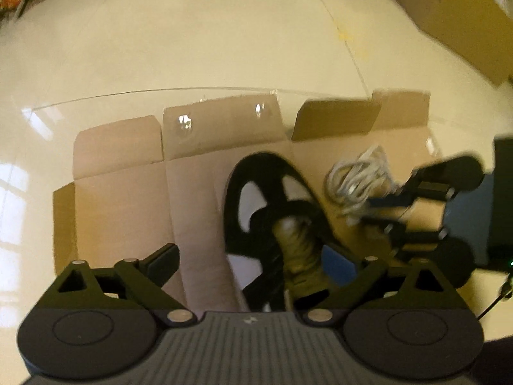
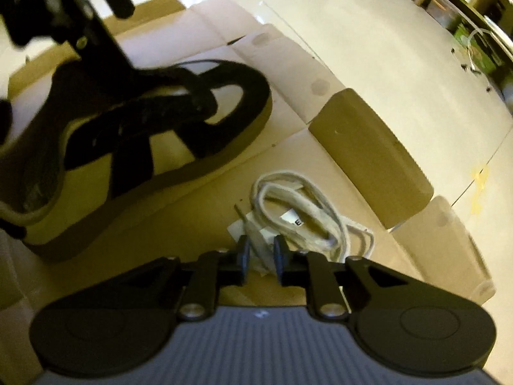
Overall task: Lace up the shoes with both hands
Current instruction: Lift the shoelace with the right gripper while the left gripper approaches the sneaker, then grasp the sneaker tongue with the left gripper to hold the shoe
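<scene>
A black-strapped shoe (image 1: 272, 199) with a pale inner and a tan tongue stands on flattened cardboard (image 1: 128, 192). My left gripper (image 1: 253, 256) hangs over it with its jaws wide on either side; the left finger is well clear of the shoe, the right one close beside it. A bundled white lace (image 2: 304, 215) lies on the cardboard right of the shoe (image 2: 144, 128). My right gripper (image 2: 261, 253) points down at the bundle's near edge, jaws slightly apart over a white paper slip, not pressing it. It also shows in the left wrist view as the right gripper (image 1: 380, 215) beside the lace (image 1: 356, 179).
The cardboard rests on a glossy cream floor (image 1: 192, 32). One flap (image 2: 368, 160) stands up just beyond the lace. A large cardboard box (image 1: 465, 16) sits at the far right, and a dark object (image 1: 503, 192) is at the right edge. Clutter lines the room's far side.
</scene>
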The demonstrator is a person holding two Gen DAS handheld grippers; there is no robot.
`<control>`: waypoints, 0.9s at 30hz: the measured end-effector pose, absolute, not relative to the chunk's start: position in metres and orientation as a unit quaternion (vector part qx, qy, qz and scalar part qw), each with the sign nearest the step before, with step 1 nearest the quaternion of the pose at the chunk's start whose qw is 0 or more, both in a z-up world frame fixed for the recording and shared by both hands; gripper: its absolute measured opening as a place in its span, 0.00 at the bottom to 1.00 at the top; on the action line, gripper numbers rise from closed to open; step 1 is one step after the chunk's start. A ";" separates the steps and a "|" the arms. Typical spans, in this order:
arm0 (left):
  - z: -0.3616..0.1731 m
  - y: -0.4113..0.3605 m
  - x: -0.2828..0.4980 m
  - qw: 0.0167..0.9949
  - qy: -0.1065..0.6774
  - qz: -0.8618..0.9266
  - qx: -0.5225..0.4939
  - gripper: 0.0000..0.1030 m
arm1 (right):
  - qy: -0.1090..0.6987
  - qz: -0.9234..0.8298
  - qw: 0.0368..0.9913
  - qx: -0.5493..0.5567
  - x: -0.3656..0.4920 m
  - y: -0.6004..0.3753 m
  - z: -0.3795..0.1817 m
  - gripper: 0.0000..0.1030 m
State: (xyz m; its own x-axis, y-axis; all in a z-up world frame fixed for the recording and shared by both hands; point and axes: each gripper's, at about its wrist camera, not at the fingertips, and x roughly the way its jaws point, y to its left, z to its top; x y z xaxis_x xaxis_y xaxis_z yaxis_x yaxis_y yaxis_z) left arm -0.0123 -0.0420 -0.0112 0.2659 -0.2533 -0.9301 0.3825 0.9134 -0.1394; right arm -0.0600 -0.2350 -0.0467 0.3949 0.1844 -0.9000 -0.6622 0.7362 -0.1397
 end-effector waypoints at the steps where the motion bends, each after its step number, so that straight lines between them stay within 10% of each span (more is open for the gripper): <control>1: -0.008 -0.041 -0.011 0.793 0.572 -0.205 0.044 0.78 | 0.481 0.268 0.799 -0.240 -0.060 -0.237 -0.046 0.16; 27: -0.036 -0.052 -0.001 0.735 0.627 -0.238 -0.100 0.52 | 0.459 0.338 0.789 -0.226 -0.080 -0.250 -0.037 0.16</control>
